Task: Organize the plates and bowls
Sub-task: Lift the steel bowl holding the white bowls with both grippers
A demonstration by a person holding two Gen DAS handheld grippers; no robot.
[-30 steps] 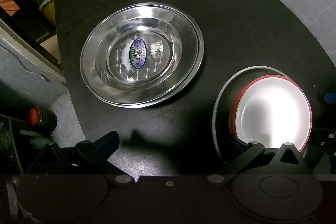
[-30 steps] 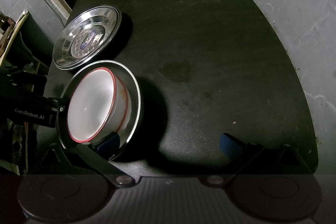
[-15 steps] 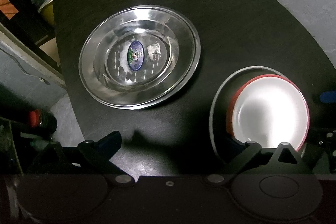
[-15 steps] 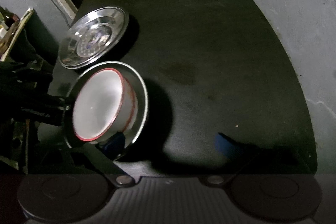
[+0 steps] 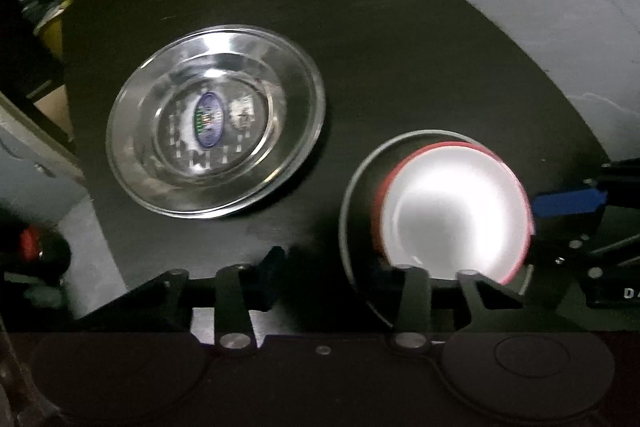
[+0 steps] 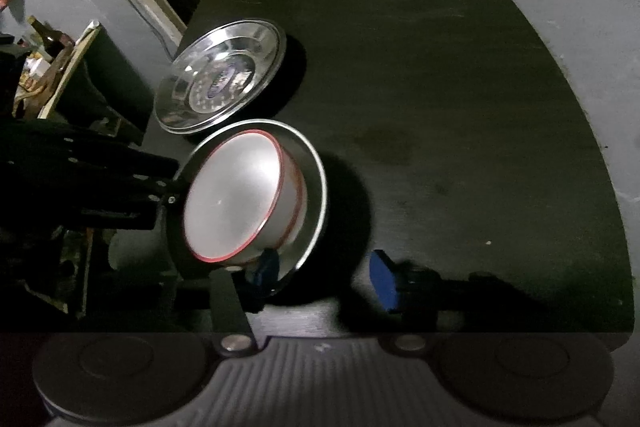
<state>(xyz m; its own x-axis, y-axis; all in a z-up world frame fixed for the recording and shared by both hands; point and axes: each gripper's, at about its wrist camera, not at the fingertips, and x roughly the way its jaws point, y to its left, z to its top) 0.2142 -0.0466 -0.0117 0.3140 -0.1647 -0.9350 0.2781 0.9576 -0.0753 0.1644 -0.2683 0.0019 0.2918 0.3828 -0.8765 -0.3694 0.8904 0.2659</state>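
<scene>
Both sets of jaws are closing right now, and each straddles the edge of the same steel plate, the one carrying the white bowl with the red rim. On the left gripper one finger sits outside the plate on the dark tabletop, while the other is inside, tucked by the bowl's near side; whether the pads already press on the rim I can't tell, it's blurry. The right gripper has a blue pad inside the plate against the bowl's foot and another out on the table; there's a visible gap to the rim, so it isn't clamped. In the left wrist view that plate and bowl sit at about 4 o'clock, with the right gripper's blue pad poking in at 3 o'clock. A second steel plate with an oval blue sticker lies empty at about 10 o'clock, just beside the first.
</scene>
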